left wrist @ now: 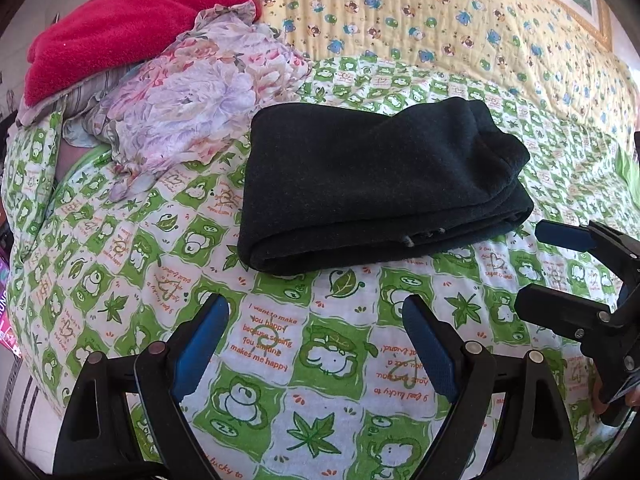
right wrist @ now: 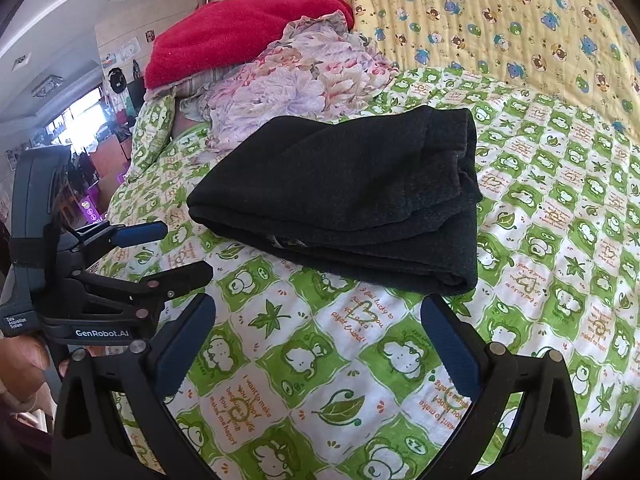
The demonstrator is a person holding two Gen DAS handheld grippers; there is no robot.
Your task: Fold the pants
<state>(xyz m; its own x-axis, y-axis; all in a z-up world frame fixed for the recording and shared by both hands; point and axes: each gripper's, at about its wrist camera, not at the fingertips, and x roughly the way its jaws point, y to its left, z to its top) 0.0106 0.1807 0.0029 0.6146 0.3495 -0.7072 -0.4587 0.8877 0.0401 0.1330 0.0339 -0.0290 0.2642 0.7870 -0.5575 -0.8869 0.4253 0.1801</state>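
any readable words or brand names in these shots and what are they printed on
"GenRobot.AI": on the black left tool body, seen from the right wrist.
"Data Acquisition System": small white label on that same tool, barely legible.
"I want to make you happy because seeing you smiling makes me happy": orange print on the green-and-white frog-patterned bedsheet.
"I feel lucky to": same sheet, remainder upside down, unclear.
Black folded pants: no text.

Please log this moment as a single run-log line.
pants: folded, on bedspread | left tool: open, empty, short of pants | right tool: open, empty | contact: none
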